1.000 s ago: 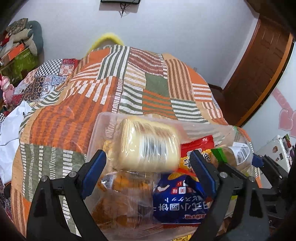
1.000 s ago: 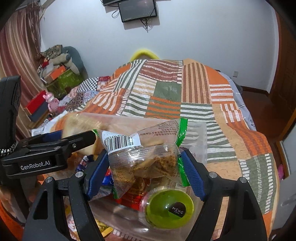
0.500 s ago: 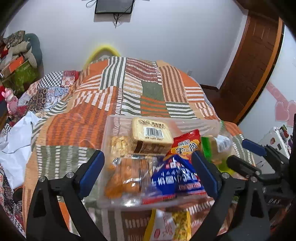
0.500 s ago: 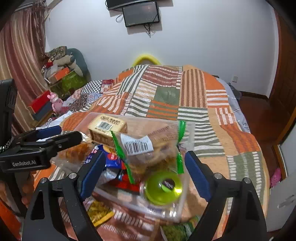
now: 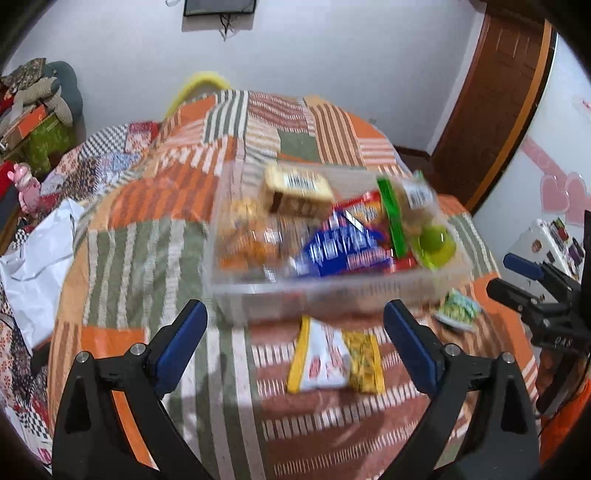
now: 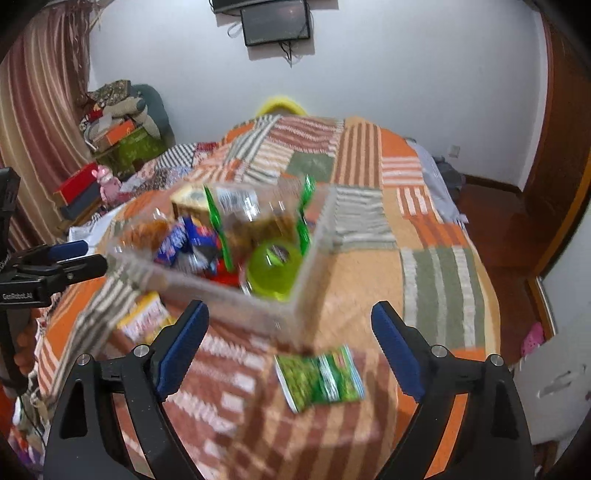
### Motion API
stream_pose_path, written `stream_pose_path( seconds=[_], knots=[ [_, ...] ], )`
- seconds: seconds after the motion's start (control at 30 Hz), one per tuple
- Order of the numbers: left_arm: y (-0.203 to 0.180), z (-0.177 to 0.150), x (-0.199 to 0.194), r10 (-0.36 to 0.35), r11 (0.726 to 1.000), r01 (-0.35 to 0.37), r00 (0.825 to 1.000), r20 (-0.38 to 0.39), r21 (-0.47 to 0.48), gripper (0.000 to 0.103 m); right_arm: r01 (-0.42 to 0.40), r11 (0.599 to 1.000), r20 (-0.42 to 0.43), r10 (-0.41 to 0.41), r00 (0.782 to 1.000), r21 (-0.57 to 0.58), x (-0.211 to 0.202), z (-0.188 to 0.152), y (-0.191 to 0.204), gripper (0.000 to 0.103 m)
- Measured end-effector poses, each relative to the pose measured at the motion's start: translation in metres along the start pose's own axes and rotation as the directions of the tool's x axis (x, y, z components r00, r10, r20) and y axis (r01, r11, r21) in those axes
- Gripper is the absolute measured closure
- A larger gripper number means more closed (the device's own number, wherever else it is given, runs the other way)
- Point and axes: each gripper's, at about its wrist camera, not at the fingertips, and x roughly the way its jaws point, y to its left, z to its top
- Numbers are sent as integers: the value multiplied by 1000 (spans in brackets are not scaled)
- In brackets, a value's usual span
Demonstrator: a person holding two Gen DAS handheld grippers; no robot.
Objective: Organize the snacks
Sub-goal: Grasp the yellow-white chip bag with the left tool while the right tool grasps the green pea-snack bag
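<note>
Step in hand: judged from the layout, gathering the loose packets into the clear bin (image 5: 332,291); two or three are not yet in.
Left claw (image 5: 291,347): spread wide, holding nothing, poised above the bed (image 5: 147,251) on the near side of the bin.
Right claw (image 6: 290,343): also spread wide and empty, over the near corner of the bin.
Bin: sits on the quilted bed toward its near right corner, already stacked with snacks: a blue packet (image 5: 343,247), a pale boxed cake with a barcode (image 5: 295,188), a green-edged biscuit bag (image 6: 255,218) and a lime-lidded cup (image 6: 273,266).
Loose snacks: a white and yellow packet (image 5: 332,360) lies flat just before the bin's near wall; a green pea packet (image 6: 319,378) lies by its near right corner.
Doing it well: I would take each claw to its nearer packet, pinch one crimped edge, lift clear of the wall, and release over a gap.
In the way: the bin's near wall; the heaped contents could spill; soft bedding gives under a press.
Around: white bag (image 5: 37,251) at the bed's left edge; wall screen (image 6: 275,20); pink toy (image 5: 27,184).
Blur: both views are smeared, so labels are unreadable.
</note>
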Motion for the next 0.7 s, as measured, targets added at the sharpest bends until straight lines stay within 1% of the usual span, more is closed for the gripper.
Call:
stream_pose_path(
  seconds=[0.1,0.2,0.27,0.3,0.37,0.47,0.6,0.67,0.7],
  knots=[
    [-5,-15,9,0,1000,1,999,-36,20,6,4,1000,-56,-3,998,8,10,-16,-7,15],
    [-11,-29,20,-3,1000,5,997,-72,25,6,-9,1000,-114,11,993,16,24,-29,-12,15],
    [-14,-36,24,-26,1000,26,996,-84,3,6,-8,1000,-153,10,988,15,34,-37,-14,15],
    [-16,-39,29,-47,999,46,994,-97,-11,6,-5,1000,-164,6,986,12,36,-40,-14,15],
    [-19,-42,36,-64,998,62,992,-112,-21,6,2,1000,-182,-1,983,5,43,-43,-15,15],
    [-24,-41,51,-57,998,53,988,-142,-30,6,2,1000,-183,-1,983,6,46,-42,-15,15],
    [-28,-40,70,-54,997,45,985,-167,-60,6,-1,999,-175,9,984,46,51,-38,-21,15],
    [-29,-40,73,-52,997,43,987,-155,-62,6,-10,998,-166,21,986,64,51,-36,-24,15],
    [-29,-40,73,-61,997,53,988,-140,-60,6,-17,997,-165,29,986,70,51,-38,-24,17]
  ],
)
